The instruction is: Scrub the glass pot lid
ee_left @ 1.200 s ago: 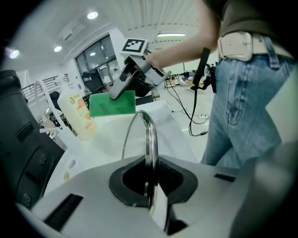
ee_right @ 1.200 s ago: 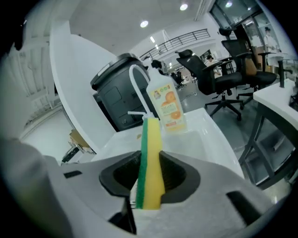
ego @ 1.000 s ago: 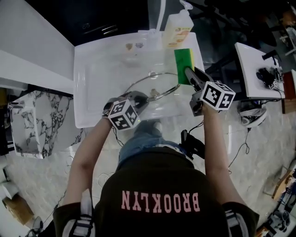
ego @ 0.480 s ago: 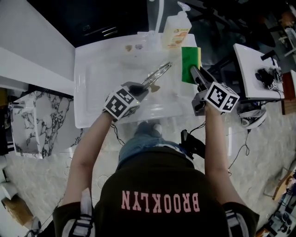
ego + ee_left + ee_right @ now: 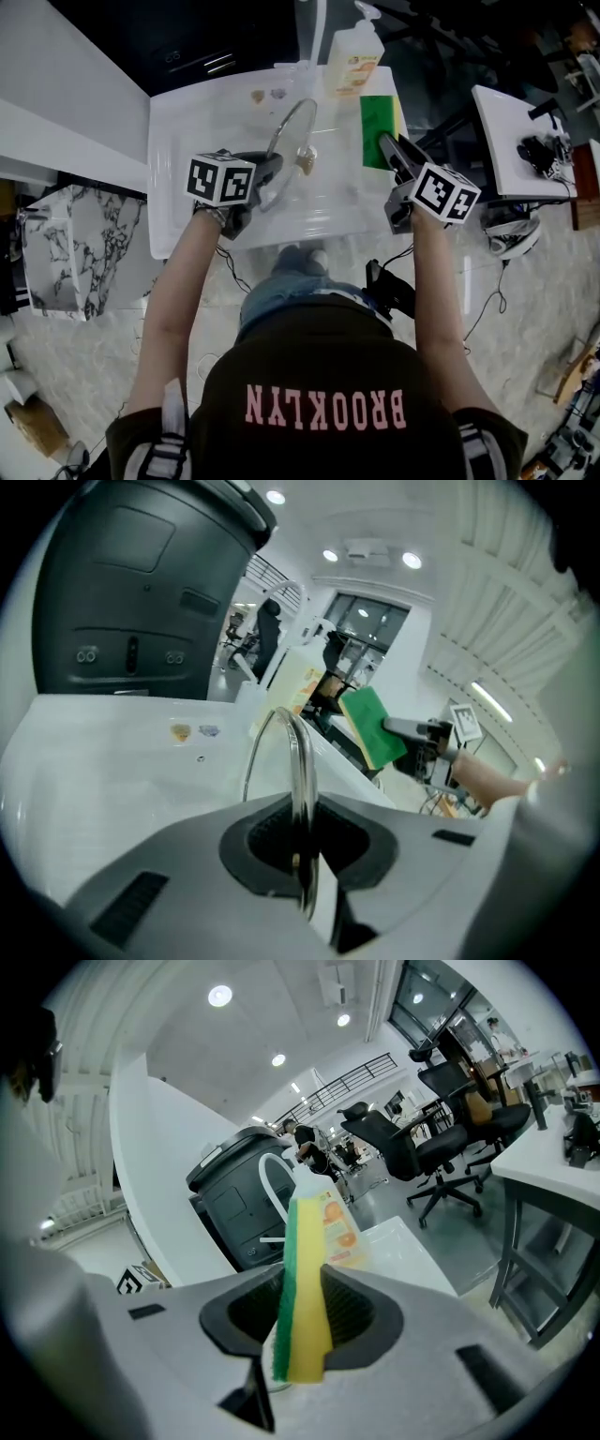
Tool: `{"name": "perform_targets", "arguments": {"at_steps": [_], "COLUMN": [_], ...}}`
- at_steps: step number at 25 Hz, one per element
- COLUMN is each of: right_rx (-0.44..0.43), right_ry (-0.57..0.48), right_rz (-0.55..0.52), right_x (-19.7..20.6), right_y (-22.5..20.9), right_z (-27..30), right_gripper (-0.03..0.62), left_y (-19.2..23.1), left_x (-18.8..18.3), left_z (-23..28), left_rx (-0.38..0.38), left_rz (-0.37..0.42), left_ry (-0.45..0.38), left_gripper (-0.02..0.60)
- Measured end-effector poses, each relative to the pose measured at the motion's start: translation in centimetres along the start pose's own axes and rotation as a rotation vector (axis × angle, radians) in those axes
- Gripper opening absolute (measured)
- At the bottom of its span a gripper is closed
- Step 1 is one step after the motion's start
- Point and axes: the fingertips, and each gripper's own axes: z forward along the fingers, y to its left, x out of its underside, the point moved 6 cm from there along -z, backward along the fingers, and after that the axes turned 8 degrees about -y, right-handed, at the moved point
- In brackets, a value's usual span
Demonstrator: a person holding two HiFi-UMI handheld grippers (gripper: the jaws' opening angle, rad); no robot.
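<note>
Head view, sink: the white sink (image 5: 173, 202) fills the upper middle of my frame, and both tools work over it.
Sweatshirt: at the bottom of frame, "BROOKLYN" reads upside down on the black sweatshirt (image 5: 323, 366).
Glass pot lid: a second ago the glass pot lid (image 5: 289, 131) lay nearly flat in the sink. Now I have it tipped up on edge over the sink's middle, with one face turned toward the right of frame.
Soap bottle: the soap bottle (image 5: 353, 58) is at top centre. Its label shows orange fruit, but the print is too small for me to read.
Left tool: the left tool (image 5: 265, 173) has rolled over with the lid. It is pinching the lid's rim, one jaw on each side of the glass.
Right tool: the right tool (image 5: 387, 147) is at upper right, hardly shifted, clamped on the sponge.
Sponge: the green-and-yellow sponge (image 5: 377, 127) is held edge-on, apart from the lid.
Meaning: I judge the lid is now presented for scrubbing, but no contact has been made yet.
</note>
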Motion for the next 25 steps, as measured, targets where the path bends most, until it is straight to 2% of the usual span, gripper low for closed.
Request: {"name": "perform_targets", "arguments": {"at_steps": [5,14,18,25], "right_rx": [-0.020,-0.079,-0.082,-0.060], "right_ry": [0.032,0.124,0.134,0.142], "right_rz": [-0.007,-0.068,-0.077,-0.074], "right_x": [0.9,3.1,3.2,3.2], "right_y": [0.5,3.0,3.1,2.2], "right_z": [0.8,2.7,3.1,3.2], "right_gripper": [0.107,0.107,0.107,0.107], "left_y": [2.0,4.0,4.5,4.9], "left_x": [0.5,0.6,-0.4,-2.3], "left_z": [-0.9,-1.8,-1.4,-1.0], "left_rx": [-0.025,0.038,0.028,0.001], "left_rz": [-0.164,-0.244,-0.292,-0.326], "left_ry": [-0.090,-0.162,-0.137,-0.012], "left_gripper": [0.025,0.025,0.025,0.025]}}
